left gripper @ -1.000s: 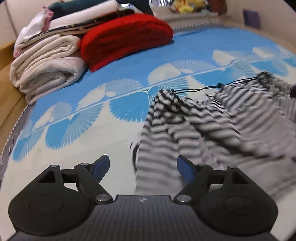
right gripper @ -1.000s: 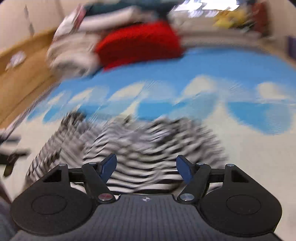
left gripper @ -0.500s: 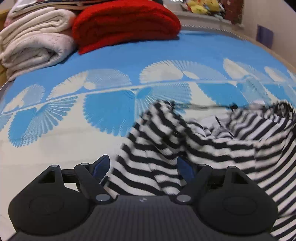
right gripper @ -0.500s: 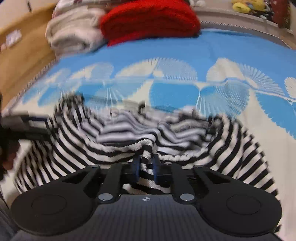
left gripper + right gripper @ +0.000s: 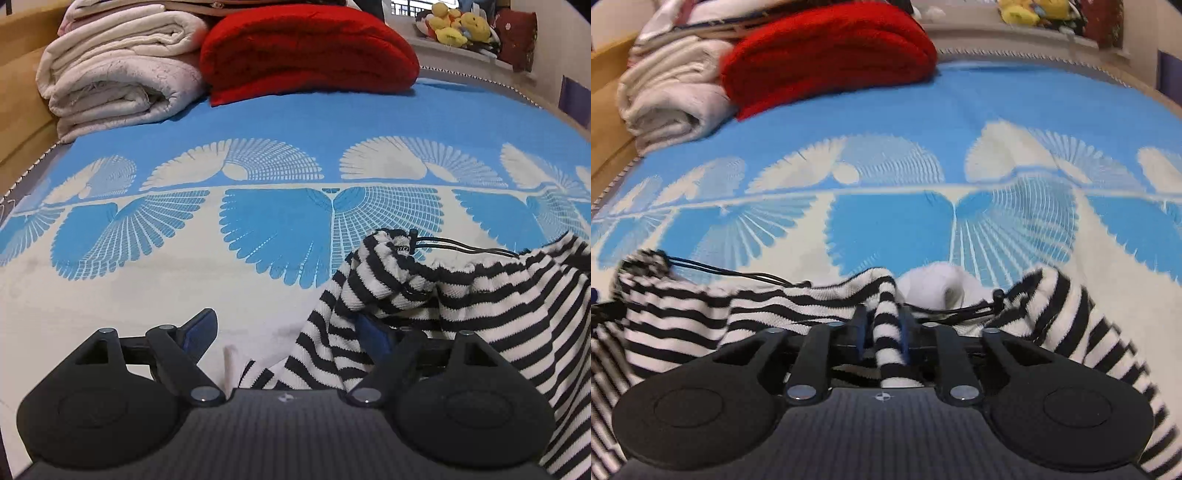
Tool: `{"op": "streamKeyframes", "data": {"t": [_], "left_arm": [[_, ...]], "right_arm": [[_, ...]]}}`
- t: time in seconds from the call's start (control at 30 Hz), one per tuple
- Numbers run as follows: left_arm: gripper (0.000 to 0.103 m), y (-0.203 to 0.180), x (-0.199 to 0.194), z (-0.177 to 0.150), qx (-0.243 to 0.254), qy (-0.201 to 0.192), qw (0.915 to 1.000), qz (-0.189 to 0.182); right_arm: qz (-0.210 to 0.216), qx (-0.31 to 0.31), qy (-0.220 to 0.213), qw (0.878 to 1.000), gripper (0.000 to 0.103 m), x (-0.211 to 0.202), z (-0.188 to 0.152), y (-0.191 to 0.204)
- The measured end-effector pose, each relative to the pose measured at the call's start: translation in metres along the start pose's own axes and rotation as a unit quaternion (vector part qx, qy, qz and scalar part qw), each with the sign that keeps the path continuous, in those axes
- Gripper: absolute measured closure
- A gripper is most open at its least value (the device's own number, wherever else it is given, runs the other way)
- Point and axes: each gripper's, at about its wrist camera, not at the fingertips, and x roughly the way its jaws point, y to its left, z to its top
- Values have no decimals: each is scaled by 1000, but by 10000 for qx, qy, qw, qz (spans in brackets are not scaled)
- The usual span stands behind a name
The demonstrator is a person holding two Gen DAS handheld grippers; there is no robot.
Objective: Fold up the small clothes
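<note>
A black-and-white striped knit garment (image 5: 461,295) with a black drawstring (image 5: 461,247) lies crumpled on the bed. My left gripper (image 5: 284,321) is wide open at the garment's left end. Striped cloth drapes over its right finger, and the left finger (image 5: 199,328) is bare over the blanket. In the right wrist view the garment (image 5: 794,302) spreads across the front. A raised striped fold stands between the jaws of my right gripper (image 5: 882,321), which are opening. The fold touches the right pad, with a thin dark gap at the left pad. A white lining (image 5: 934,284) shows behind.
The bed carries a blue and white fan-patterned blanket (image 5: 277,110). At its far end lie a folded red blanket (image 5: 306,51) and rolled white quilts (image 5: 118,74). Plush toys (image 5: 454,26) sit on a ledge beyond. A wooden bed side (image 5: 22,74) runs along the left.
Both grippers have dropped nearer the bed. The right gripper went from open to shut on a striped fold, and its jaws now stand slightly parted. The garment sits further right in the left view.
</note>
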Motion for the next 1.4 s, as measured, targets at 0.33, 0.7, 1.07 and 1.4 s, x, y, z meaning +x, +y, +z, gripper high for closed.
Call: {"op": "streamKeyframes", "data": {"t": [0.33, 0.7, 1.07, 1.4], "left_arm": [[16, 4, -5, 1, -149, -64, 9999, -51], [16, -2, 3, 1, -112, -9, 9999, -38], [11, 8, 18, 2, -323, 111, 9994, 52], [66, 8, 5, 1, -337, 439, 9943, -914]], "right_arm": [[-843, 482, -787, 9922, 53, -90, 13, -81], [-920, -1560, 36, 9835, 100, -35, -22, -34], [-1379, 494, -34, 9892, 79, -5, -5, -104], [-1001, 1328, -902, 9819, 30, -70, 7, -106]]}}
